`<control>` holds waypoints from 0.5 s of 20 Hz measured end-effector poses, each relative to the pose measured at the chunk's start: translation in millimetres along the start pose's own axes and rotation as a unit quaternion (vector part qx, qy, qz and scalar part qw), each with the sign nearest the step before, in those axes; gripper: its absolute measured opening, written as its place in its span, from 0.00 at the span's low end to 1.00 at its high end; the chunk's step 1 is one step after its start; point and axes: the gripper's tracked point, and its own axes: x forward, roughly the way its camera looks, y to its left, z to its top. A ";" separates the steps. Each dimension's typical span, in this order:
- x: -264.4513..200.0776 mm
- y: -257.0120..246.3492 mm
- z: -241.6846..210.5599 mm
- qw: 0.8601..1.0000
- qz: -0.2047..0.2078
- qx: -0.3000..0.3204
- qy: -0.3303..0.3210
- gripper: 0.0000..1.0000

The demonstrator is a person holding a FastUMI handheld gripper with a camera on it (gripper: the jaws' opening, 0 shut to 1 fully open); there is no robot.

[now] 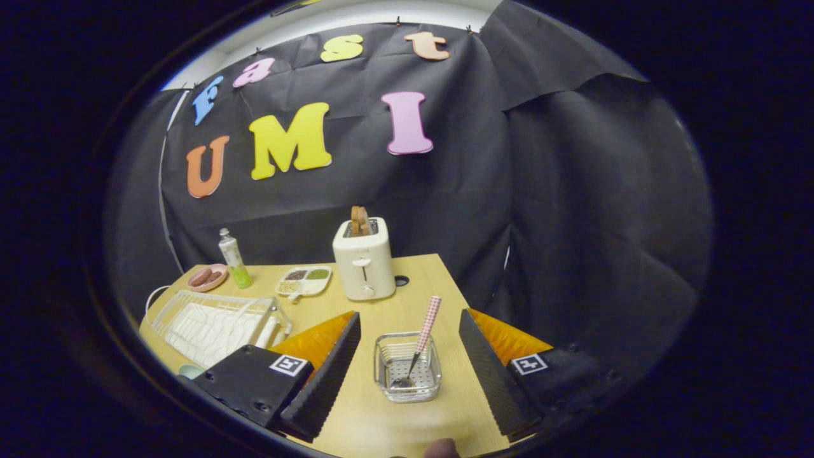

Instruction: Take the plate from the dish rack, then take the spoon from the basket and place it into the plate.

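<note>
The tool [407,369] is wide open and empty, the basket [407,367] between its fingers near the bench's [420,280] front edge, so close squarely on the spoon's [421,340] upright checked handle.

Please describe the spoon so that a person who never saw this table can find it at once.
On the wooden table, nearer than the white toaster, a clear basket sits between the open gripper's fingers. The spoon leans inside it, alone with a pink checked handle.
</note>
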 end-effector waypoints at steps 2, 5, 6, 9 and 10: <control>30.7 -6.1 -2.2 1.000 -0.005 -0.001 0.017 1.00; 69.1 -8.3 -8.8 0.999 -0.010 0.002 0.042 1.00; 78.8 -11.8 -11.9 0.999 -0.011 0.005 0.051 0.99; 94.1 -12.5 -17.4 0.996 0.004 0.040 0.076 0.88; 99.3 -11.5 -19.8 0.995 0.010 0.051 0.081 0.84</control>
